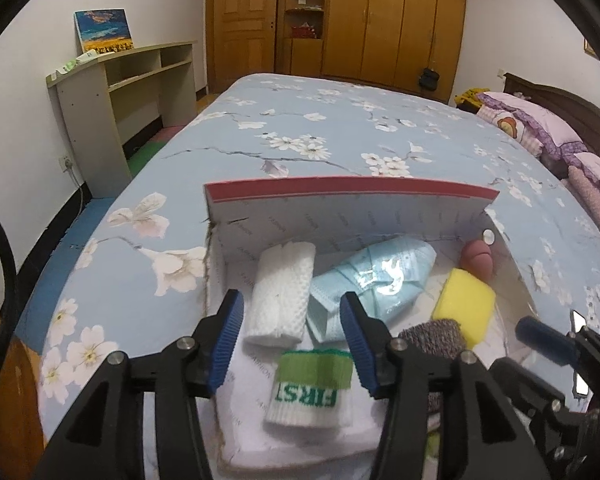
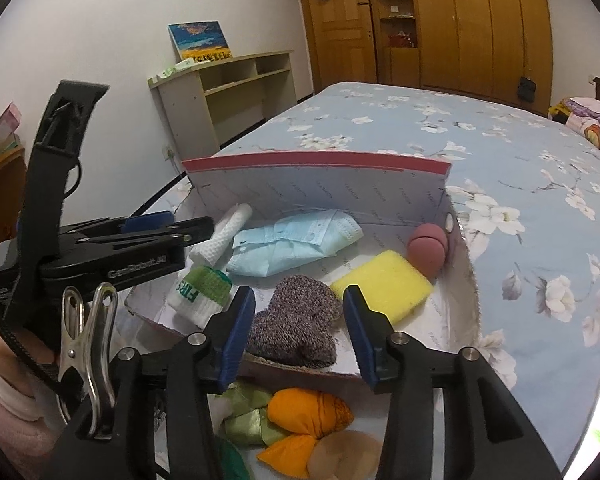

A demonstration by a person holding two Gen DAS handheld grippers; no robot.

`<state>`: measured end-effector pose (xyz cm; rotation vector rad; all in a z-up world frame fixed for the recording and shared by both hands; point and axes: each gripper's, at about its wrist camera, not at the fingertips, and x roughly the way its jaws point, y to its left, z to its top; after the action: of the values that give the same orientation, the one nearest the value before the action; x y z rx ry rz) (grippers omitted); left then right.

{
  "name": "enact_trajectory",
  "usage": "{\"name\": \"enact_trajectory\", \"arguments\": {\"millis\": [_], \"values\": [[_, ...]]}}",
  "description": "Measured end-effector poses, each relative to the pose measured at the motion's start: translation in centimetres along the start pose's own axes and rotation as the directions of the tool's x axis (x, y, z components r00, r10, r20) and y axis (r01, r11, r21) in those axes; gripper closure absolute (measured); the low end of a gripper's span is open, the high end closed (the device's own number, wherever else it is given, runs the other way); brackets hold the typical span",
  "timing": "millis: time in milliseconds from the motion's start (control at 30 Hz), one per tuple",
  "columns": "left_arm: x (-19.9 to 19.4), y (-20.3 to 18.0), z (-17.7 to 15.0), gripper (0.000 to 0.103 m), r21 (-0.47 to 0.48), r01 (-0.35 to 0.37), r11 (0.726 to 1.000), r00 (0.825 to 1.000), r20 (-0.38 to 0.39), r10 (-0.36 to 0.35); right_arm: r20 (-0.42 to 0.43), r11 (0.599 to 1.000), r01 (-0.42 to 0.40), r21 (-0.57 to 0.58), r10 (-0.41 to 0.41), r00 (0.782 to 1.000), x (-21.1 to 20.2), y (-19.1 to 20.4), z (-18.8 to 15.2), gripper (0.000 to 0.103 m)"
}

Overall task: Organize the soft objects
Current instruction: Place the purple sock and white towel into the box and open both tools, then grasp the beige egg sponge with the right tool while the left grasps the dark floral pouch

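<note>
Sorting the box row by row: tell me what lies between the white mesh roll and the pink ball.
In both views, the pale blue face masks lie between the white mesh roll and the pink ball.

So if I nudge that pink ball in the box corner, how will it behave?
The pink ball looks round and smooth, so it would likely roll. The box wall and yellow sponge beside it should stop it quickly. It probably weighs little.

A floral blue bed (image 1: 340,128) carries an open cardboard box (image 1: 348,204) and pink pillows (image 1: 540,128)
</note>
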<state>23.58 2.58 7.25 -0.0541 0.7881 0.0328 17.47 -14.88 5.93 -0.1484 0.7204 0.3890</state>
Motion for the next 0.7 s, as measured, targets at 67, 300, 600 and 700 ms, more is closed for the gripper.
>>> {"name": "enact_trajectory", "arguments": {"millis": [67, 300, 600, 700], "values": [[-0.7, 0.0, -0.4, 0.050, 0.001, 0.006, 1.000, 1.000, 0.004, -0.006, 0.003, 1.000, 0.001, 0.007, -0.001, 1.000, -0.4, -0.2, -0.2, 0.055], [-3.5, 0.0, -1.9, 0.050, 0.003, 0.033, 0.999, 0.999, 0.010, -0.033, 0.009, 1.000, 0.021, 0.023, -0.021, 1.000, -2.1, -1.0, -1.1, 0.055], [-6.1, -0.5, -4.9, 0.050, 0.007, 0.069, 0.998, 0.998, -0.003, -0.069, -0.018, 0.999, 0.030, 0.045, -0.029, 0.999, -3.9, -2.1, -3.9, 0.055], [-6.7, -0.6, -6.1, 0.050, 0.009, 0.079, 0.997, 0.997, -0.010, -0.078, -0.024, 0.998, 0.037, 0.050, -0.036, 0.999, -4.4, -2.4, -4.7, 0.055]]}}
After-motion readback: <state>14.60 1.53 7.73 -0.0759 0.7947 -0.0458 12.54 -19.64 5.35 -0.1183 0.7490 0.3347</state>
